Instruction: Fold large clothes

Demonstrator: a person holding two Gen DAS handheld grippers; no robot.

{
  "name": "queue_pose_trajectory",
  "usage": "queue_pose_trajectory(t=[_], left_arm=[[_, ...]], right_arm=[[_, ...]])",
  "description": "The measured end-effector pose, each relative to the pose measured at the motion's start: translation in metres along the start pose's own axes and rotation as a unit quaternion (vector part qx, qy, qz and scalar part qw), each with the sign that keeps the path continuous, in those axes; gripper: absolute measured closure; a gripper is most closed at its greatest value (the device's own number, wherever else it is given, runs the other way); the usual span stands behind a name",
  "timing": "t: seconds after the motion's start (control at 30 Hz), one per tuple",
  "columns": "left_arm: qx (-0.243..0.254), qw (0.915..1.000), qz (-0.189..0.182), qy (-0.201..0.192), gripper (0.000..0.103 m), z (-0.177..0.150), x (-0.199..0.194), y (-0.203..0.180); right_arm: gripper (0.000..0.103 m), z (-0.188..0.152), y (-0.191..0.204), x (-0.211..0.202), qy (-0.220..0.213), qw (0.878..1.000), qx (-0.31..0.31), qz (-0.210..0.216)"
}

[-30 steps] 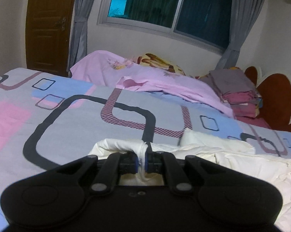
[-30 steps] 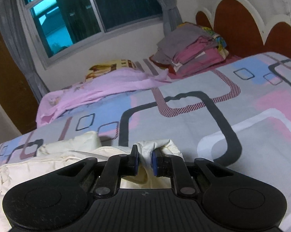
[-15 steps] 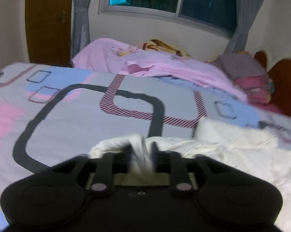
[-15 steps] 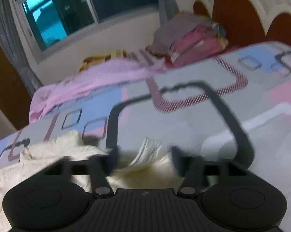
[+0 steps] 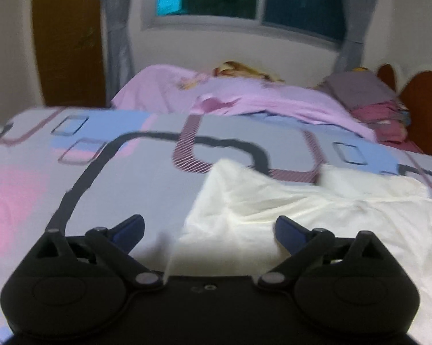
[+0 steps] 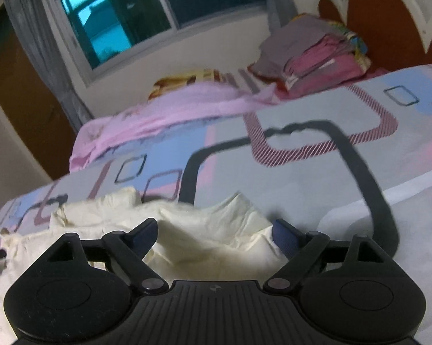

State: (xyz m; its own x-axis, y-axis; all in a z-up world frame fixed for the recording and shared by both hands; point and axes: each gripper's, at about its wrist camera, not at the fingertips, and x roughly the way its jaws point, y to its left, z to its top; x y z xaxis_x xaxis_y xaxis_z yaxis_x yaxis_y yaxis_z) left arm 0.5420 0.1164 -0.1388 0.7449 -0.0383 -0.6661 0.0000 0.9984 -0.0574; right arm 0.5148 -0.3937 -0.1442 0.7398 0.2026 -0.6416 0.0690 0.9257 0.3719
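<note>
With jaws just spread wide and gripping nothing, the left gripper (image 5: 209, 228) and right gripper (image 6: 215, 234) each hover over one near corner of the cream garment (image 5: 316, 210), which lies crumpled on the patterned bedsheet (image 5: 147, 184), long axis running across between them.

**Occluded, cropped and blurred regions**

Gripper housings cover the lower frame in both views, hiding the near part of the cream garment (image 5: 316, 210). The garment runs off the right edge in the left-wrist view. The folded pile (image 6: 316, 54) at upper right is blurred, its items indistinct.
</note>
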Motion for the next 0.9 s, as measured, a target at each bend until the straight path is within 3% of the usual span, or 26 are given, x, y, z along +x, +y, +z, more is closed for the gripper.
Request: queue_pose_trajectory(t=[0.03,0.1,0.13,0.17,0.3,0.37,0.53,0.7,0.83,0.9], left_arm=[[-0.013,0.9998,-0.012,0.010,0.017,0.000,0.007,0.004],[-0.042,0.9977,-0.045,0.028,0.055,-0.002,0.015,0.010],[-0.054,0.9966,-0.051,0.035,0.057,-0.002,0.018,0.011],[-0.059,0.9965,-0.049,0.034,0.062,-0.002,0.019,0.012],[-0.060,0.9976,-0.034,0.013,0.093,-0.005,0.014,0.010],[-0.063,0.9976,-0.029,-0.003,0.095,-0.004,0.009,0.008],[-0.059,0.9969,0.000,-0.052,0.096,0.000,0.002,-0.004],[-0.017,0.9978,0.050,-0.040,0.096,-0.020,0.027,-0.017],[-0.002,0.9971,0.070,-0.032,0.095,-0.029,0.047,-0.022],[-0.001,0.9965,0.079,-0.026,0.095,-0.030,0.052,-0.024]], right_arm=[[0.017,-0.001,0.000,0.003,0.005,1.000,-0.005,0.002],[0.017,-0.003,0.000,0.008,0.013,1.000,-0.013,0.006],[0.026,-0.004,0.001,0.009,0.013,1.000,-0.018,0.000],[0.045,-0.005,0.001,0.011,0.017,1.000,-0.023,-0.002],[0.070,-0.008,-0.002,0.015,0.018,1.000,-0.017,0.000],[0.085,-0.008,0.001,0.014,0.007,1.000,-0.020,-0.007],[0.088,-0.007,0.016,0.006,-0.056,0.997,-0.036,-0.036],[0.086,-0.019,0.017,0.035,-0.037,0.995,-0.045,-0.078],[0.061,-0.031,0.007,0.057,-0.028,0.991,-0.045,-0.120],[0.056,-0.032,0.002,0.062,-0.024,0.991,-0.035,-0.129]])
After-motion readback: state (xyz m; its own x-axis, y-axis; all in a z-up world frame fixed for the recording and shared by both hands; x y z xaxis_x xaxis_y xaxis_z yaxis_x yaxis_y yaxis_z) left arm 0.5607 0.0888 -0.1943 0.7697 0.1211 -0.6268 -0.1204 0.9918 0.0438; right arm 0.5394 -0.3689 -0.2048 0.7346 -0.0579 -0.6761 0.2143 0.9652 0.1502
